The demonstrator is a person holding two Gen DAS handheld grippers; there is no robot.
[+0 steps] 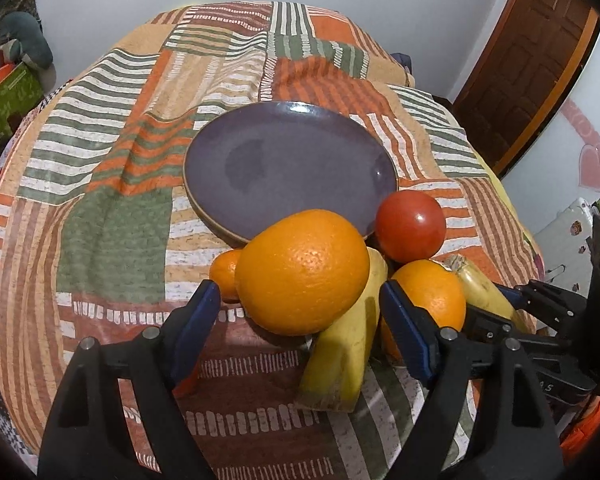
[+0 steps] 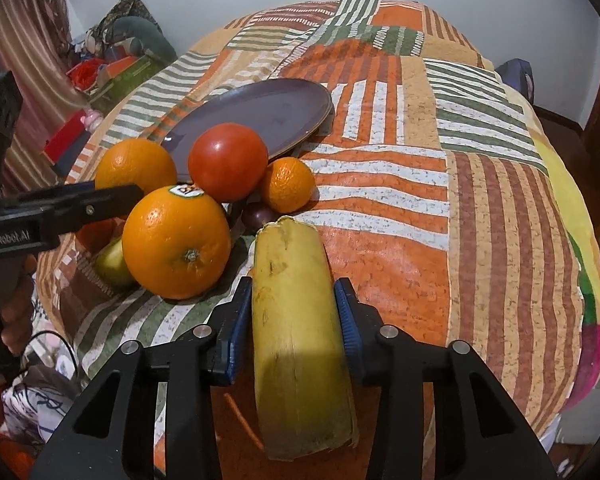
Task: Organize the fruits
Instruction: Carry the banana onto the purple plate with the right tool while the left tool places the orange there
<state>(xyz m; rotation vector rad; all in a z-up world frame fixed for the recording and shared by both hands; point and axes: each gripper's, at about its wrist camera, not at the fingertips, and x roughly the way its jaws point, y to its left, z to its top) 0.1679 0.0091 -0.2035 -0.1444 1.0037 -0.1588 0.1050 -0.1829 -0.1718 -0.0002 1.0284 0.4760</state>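
A purple plate [image 1: 288, 160] lies empty on the patterned cloth; it also shows in the right wrist view [image 2: 268, 108]. In front of it fruit is piled: a big orange [image 1: 302, 272], a red tomato [image 1: 411, 227], a second orange [image 1: 430, 294], a small mandarin [image 1: 225, 274], and a banana piece [image 1: 346, 340]. My left gripper [image 1: 300, 312] is open, its pads either side of the big orange. My right gripper [image 2: 294, 308] straddles a second banana piece [image 2: 296, 320], with small gaps at both pads. A small dark fruit [image 2: 260, 213] lies behind the banana.
The striped patchwork cloth [image 2: 440, 200] covers a round table. Clutter and boxes [image 2: 112, 64] stand beyond the left edge. A wooden door [image 1: 528, 60] is at the back right. The left gripper's black finger [image 2: 80, 206] reaches in by the oranges.
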